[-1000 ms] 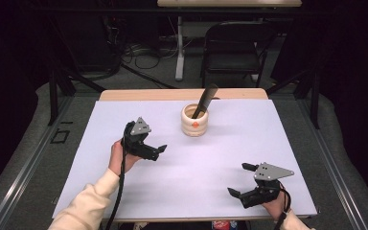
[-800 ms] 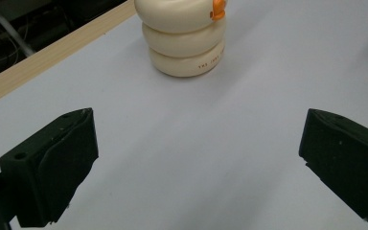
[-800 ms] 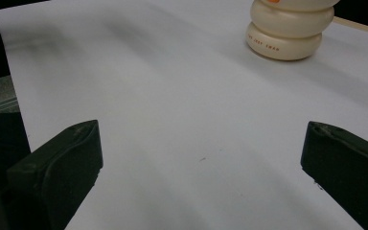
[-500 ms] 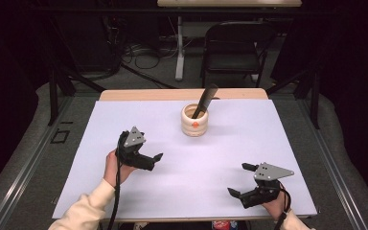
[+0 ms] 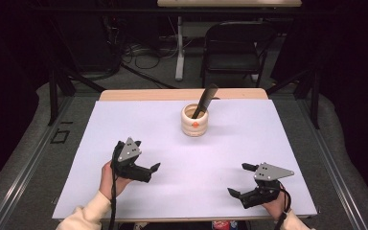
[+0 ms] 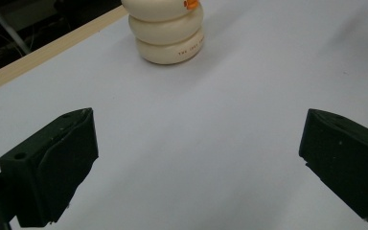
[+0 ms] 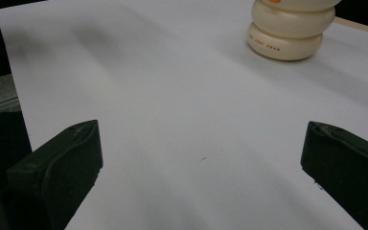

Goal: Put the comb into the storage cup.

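A cream ribbed pot (image 5: 194, 122) with an orange mark stands at the back middle of the white table cover (image 5: 249, 139). A black tool (image 5: 206, 99) leans out of it. My left gripper (image 5: 146, 155) hovers low at the front left, open and empty, pointing right. At the front right my right gripper (image 5: 238, 179) is open and empty, pointing left. In the left gripper view the jaws (image 6: 196, 163) stand wide apart, with the pot (image 6: 167, 33) ahead. The right gripper view shows its gripper (image 7: 201, 163) open too, with the pot (image 7: 287, 33) at the upper right.
A strip of wooden tabletop (image 5: 182, 94) shows along the back edge. Behind the table stand a black folding chair (image 5: 235, 43), a white stand leg (image 5: 179, 48) and cables on the floor. Dark frame rails run along both sides of the table.
My left gripper has drawn back toward the near edge and a little left, still open. The right gripper, pot and tool have not moved.
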{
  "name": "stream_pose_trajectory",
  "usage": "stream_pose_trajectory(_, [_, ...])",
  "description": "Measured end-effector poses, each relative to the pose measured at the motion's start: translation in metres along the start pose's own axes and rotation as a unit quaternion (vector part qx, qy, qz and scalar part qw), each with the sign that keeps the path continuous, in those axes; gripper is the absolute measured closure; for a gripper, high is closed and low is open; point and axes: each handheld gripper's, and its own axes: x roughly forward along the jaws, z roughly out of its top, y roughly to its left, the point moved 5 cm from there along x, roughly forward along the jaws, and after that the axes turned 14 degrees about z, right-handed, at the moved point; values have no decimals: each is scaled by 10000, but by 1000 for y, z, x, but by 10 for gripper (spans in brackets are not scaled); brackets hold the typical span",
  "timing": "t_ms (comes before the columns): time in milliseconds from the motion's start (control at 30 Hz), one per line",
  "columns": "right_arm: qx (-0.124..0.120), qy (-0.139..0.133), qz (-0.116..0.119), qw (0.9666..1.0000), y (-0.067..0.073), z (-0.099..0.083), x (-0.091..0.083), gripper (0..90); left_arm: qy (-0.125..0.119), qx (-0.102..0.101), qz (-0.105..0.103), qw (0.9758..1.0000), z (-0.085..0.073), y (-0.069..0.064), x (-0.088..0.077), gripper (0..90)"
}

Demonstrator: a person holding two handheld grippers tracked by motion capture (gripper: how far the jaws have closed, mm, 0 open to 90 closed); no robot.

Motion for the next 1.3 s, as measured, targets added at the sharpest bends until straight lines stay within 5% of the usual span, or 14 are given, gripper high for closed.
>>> stream_pose_trajectory(1300, [2,-2,-11,10000,0,0,0,0,-447,-223,309,9983,-48,-3,-43,0])
